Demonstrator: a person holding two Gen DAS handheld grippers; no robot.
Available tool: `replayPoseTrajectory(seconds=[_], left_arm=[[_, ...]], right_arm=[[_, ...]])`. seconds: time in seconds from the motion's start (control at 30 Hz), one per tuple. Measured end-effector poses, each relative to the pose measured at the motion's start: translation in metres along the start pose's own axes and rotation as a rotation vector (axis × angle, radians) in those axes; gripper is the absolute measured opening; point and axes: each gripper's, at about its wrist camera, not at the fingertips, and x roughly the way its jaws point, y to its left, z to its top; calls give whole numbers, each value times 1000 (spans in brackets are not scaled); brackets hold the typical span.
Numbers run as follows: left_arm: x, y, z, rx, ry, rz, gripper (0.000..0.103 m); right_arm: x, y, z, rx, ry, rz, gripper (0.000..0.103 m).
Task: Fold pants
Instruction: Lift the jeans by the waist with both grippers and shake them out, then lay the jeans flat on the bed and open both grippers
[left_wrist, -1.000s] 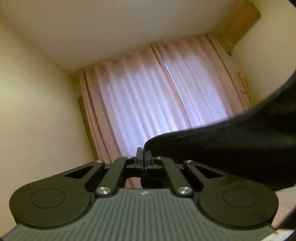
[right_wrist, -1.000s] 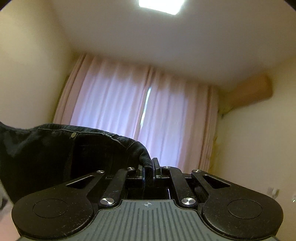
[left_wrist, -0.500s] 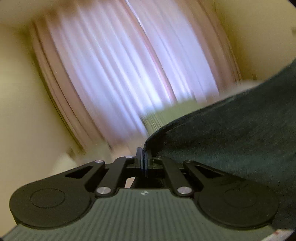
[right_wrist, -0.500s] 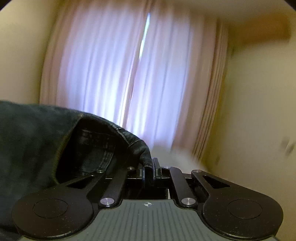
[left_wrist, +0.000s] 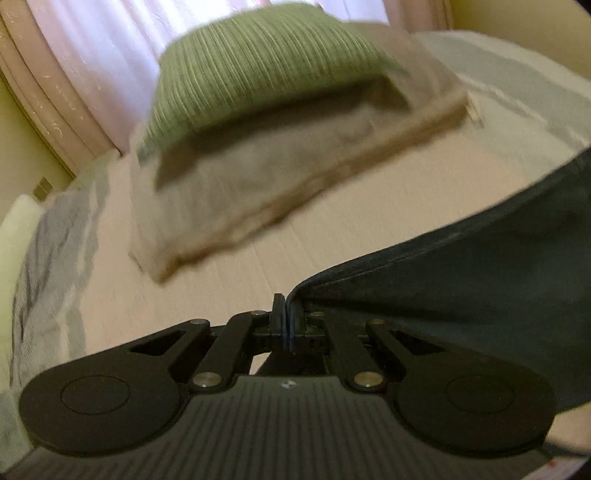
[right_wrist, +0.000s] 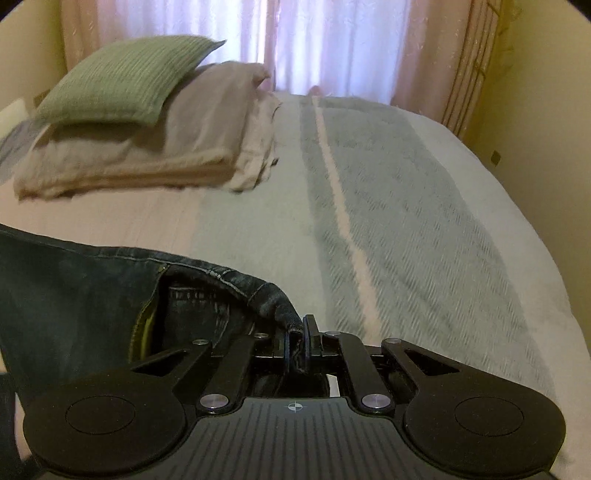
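Over the bed (right_wrist: 424, 206), with its pale grey and pink striped cover, you held the dark blue denim pants (right_wrist: 74, 295) stretched between your two grippers. Your right gripper (right_wrist: 301, 343) had its jaws closed tight on a stitched corner of the waistband, and the cloth ran off to the left of that view, its inner pocket lining showing. Your left gripper (left_wrist: 284, 325) had its jaws pressed together on a plain edge of the pants (left_wrist: 480, 288), and from there the fabric spread away to the right. The pants hung above the cover near you; whether any part touched the bed, the views did not show. At the far end of the bed lay a green ribbed cushion (right_wrist: 125, 81) on top of a stack of folded beige bedding (right_wrist: 177, 147). Behind them hung pink curtains (right_wrist: 332, 40) against the lit window. The left view was blurred.
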Motion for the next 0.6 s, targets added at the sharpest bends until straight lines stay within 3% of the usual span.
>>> replayPoseTrajectory(seconds=[0.13, 0.23, 0.3, 0.33, 0.4, 0.6], left_arm=[[30, 5, 68, 46, -10, -12, 1], [89, -2, 94, 25, 80, -16, 13], [121, -4, 93, -29, 143, -6, 18], [126, -6, 89, -40, 150, 5, 18], [116, -9, 76, -41, 131, 15, 18], [65, -10, 8, -53, 151, -38, 20]], right_arm=[[34, -36, 55, 34, -10, -37, 3], [104, -67, 70, 114, 116, 20, 11], [134, -79, 70, 151, 111, -39, 47], [136, -82, 67, 159, 89, -79, 48], [129, -86, 55, 217, 45, -65, 49], [91, -49, -12, 123, 99, -68, 49]])
